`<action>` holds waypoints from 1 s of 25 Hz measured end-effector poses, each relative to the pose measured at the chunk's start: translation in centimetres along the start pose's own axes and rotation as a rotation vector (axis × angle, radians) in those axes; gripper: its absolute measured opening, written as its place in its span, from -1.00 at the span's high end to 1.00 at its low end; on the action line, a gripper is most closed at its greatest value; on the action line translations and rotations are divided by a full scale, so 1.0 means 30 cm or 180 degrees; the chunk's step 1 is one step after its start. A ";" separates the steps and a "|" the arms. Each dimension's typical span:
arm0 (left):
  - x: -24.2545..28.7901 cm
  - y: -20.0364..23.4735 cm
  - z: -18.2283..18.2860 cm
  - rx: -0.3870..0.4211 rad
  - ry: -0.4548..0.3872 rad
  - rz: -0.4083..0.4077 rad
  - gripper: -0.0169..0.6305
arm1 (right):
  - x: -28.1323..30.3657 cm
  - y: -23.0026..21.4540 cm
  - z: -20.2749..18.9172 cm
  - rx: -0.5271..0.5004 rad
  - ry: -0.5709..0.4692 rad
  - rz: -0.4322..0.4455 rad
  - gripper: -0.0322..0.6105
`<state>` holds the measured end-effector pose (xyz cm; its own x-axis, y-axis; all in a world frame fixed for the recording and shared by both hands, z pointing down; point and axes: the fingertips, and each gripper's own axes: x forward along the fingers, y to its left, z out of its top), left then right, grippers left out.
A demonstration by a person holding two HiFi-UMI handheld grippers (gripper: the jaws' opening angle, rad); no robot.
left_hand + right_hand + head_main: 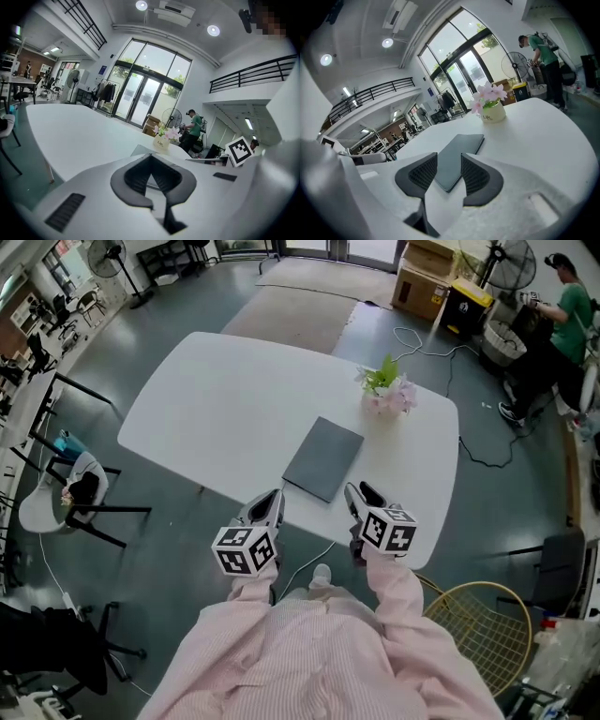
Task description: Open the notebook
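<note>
Notebook (323,459) flat, just ahead of right claw (359,491)

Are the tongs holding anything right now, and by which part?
Nothing held: left tongs and right tongs are empty; the notebook lies untouched on the table.

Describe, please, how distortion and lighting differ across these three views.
Head view: mild wide-angle bowing of the table, even light, notebook sharp. Left gripper view: strong fisheye, dark corners, bright glass doors. Right gripper view: same fisheye, ceiling lights glare slightly.
</note>
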<state>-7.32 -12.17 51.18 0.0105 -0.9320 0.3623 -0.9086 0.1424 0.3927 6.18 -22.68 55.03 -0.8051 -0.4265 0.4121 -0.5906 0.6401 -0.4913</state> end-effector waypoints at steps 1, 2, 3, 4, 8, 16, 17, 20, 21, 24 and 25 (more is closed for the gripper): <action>0.015 0.001 -0.004 -0.0002 0.0033 -0.0008 0.95 | 0.013 -0.007 -0.005 0.0068 0.0038 0.0009 0.46; 0.029 0.003 -0.006 -0.0004 0.0062 -0.0013 0.95 | 0.026 -0.012 -0.010 0.0130 0.0078 0.0019 0.46; 0.040 0.006 -0.006 -0.0004 0.0087 -0.0020 0.95 | 0.038 -0.016 -0.015 0.0192 0.0114 0.0030 0.46; 0.051 0.007 -0.007 -0.0003 0.0111 -0.0026 0.95 | 0.050 -0.020 -0.019 0.0261 0.0145 0.0044 0.46; 0.091 0.027 -0.020 -0.0015 0.0209 -0.0036 0.95 | 0.102 -0.040 -0.047 0.0520 0.0267 0.0087 0.46; 0.171 0.122 -0.045 -0.0080 0.0479 -0.0104 0.95 | 0.200 -0.061 -0.132 0.0765 0.0564 -0.0192 0.46; 0.184 0.132 -0.051 -0.0072 0.0531 -0.0135 0.95 | 0.208 -0.069 -0.147 0.0789 0.0592 -0.0263 0.46; 0.220 0.167 -0.056 -0.0062 0.0670 -0.0220 0.95 | 0.233 -0.089 -0.174 0.0932 0.0620 -0.0426 0.46; 0.228 0.175 -0.056 -0.0069 0.0710 -0.0251 0.95 | 0.239 -0.090 -0.181 0.0985 0.0634 -0.0457 0.46; 0.256 0.189 -0.054 -0.0095 0.0800 -0.0354 0.95 | 0.249 -0.098 -0.204 0.1076 0.0698 -0.0581 0.46; 0.268 0.192 -0.054 -0.0099 0.0825 -0.0385 0.95 | 0.250 -0.106 -0.209 0.1086 0.0698 -0.0637 0.46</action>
<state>-11.79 -18.29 57.73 0.2280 -0.8271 0.5137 -0.8811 0.0493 0.4704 2.36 -23.91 64.48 -0.6645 -0.3514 0.6595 -0.7471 0.2960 -0.5951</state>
